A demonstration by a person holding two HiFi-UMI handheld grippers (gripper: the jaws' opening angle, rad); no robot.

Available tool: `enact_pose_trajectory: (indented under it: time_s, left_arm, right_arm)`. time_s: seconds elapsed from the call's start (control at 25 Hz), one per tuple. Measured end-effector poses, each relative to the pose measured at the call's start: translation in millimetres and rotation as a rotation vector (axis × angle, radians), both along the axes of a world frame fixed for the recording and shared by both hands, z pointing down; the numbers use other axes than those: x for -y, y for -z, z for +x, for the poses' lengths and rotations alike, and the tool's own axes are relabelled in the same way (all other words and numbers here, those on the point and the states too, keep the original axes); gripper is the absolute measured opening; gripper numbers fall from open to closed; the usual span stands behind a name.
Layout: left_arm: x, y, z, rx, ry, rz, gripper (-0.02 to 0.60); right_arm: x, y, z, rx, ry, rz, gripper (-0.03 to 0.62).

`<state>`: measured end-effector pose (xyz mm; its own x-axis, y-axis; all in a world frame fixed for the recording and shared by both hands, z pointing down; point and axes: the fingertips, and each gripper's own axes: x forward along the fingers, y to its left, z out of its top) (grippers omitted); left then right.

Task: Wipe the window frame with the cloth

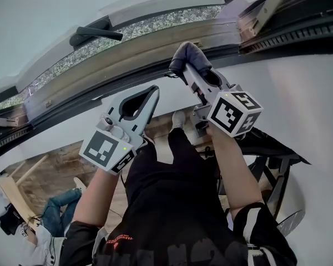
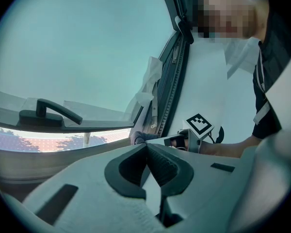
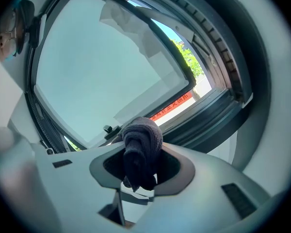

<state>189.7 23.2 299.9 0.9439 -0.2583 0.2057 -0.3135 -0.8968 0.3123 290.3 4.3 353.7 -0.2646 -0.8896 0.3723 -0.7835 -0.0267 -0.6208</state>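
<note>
Dark cloth (image 3: 143, 134) between fingers (image 3: 182, 169) of right gripper (image 3: 141, 155)

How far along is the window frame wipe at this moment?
Done: the cloth is clamped in the right gripper. In hand: the cloth is held up at the lower rail of the window frame, though real contact can't be confirmed. Left: the wiping itself, since no stretch of frame looks any cleaner than the rest. The left gripper is shut, empty and clear of the frame.
</note>
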Motion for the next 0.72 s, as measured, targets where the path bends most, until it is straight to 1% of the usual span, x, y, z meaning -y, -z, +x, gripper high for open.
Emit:
enact_pose_trajectory:
  time_s: [0.72]
  left_arm:
    - [-4, -3, 47, 0.001, -0.065, -0.005, 0.02]
  right_arm:
    - [-11, 2, 68, -0.014, -0.1, 0.002, 0.118]
